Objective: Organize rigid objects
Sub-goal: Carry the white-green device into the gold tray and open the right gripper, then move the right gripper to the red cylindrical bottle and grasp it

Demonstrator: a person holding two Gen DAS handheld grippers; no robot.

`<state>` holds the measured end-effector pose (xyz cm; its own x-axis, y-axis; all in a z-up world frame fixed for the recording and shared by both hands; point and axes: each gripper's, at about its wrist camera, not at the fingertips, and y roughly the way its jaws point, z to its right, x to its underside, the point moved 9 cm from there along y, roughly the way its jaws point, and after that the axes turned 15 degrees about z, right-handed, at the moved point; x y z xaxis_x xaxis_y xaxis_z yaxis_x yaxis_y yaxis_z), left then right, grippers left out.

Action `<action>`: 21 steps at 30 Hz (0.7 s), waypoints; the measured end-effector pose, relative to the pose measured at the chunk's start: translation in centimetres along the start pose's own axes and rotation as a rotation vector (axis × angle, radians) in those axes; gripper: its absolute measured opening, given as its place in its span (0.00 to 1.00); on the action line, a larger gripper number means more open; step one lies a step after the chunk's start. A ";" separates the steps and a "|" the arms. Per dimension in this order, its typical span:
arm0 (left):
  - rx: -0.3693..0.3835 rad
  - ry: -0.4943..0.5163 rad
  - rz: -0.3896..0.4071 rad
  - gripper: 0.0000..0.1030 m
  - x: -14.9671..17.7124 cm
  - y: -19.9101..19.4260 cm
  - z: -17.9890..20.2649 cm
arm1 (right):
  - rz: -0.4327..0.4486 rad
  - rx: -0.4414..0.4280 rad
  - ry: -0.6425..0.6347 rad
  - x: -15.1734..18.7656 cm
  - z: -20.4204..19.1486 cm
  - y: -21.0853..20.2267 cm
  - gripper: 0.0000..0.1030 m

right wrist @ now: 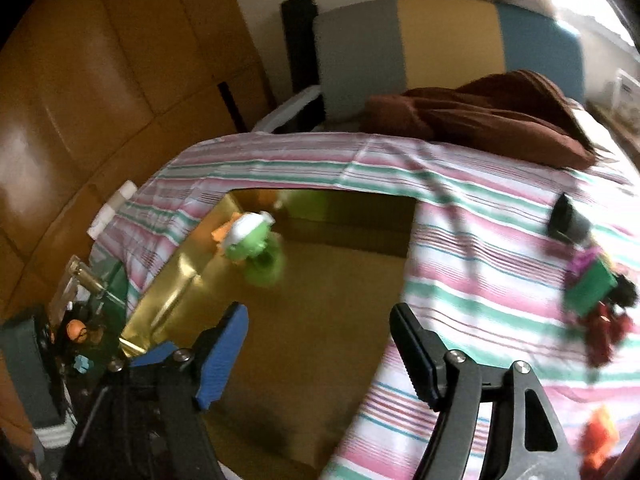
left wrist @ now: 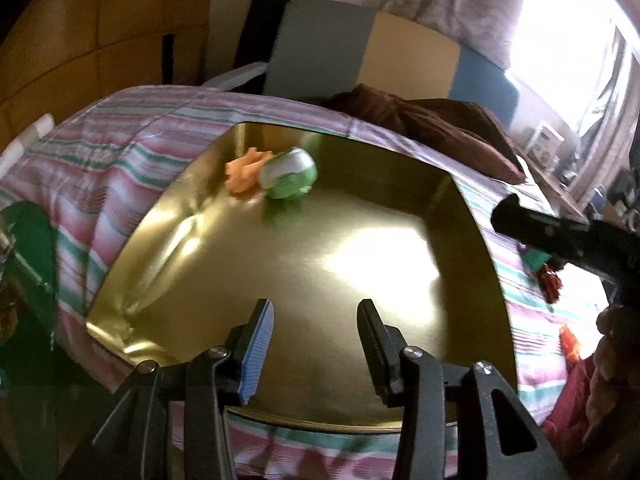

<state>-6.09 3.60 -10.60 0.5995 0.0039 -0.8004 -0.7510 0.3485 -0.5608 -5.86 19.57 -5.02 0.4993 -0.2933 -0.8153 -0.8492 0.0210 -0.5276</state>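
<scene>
Two grippers are held above a gold tray (left wrist: 460, 216) set on a striped bedspread (right wrist: 460, 248). Nothing is gripped: the left gripper (left wrist: 316, 344) has its jaws apart and empty, and the right gripper (right wrist: 320, 344) stands with jaws wide. Farther in, a green-and-white toy (left wrist: 290, 178) is seen beside an orange toy (left wrist: 244, 176) at the tray's far corner (both blurred). Small toys (right wrist: 596, 296) are scattered on the bedspread, right of the tray.

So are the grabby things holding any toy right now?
No. Both are empty: the left hand-held gripper and the right hand-held gripper are open over the gold tray. The green toy lies loose inside.
</scene>
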 end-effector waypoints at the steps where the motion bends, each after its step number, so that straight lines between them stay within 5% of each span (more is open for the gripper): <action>1: 0.014 0.007 0.001 0.43 0.1 -0.1 0.5 | 0.001 0.015 0.004 0.2 0.8 -0.6 0.72; 9: 0.095 0.097 0.028 0.43 0.3 -1.3 4.0 | -0.051 0.182 0.005 2.9 8.4 -4.8 0.72; 16: 0.128 0.160 0.024 0.43 1.2 -1.8 6.3 | -0.142 0.392 0.160 5.9 18.7 -9.0 0.75; 21: 0.152 0.199 0.017 0.43 1.8 -2.2 7.8 | -0.209 0.458 0.289 8.9 23.5 -11.1 0.77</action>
<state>-1.19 10.11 -9.18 0.5093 -0.1683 -0.8440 -0.7014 0.4870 -0.5204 12.04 39.16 -12.04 0.5269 -0.5832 -0.6182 -0.5446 0.3267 -0.7724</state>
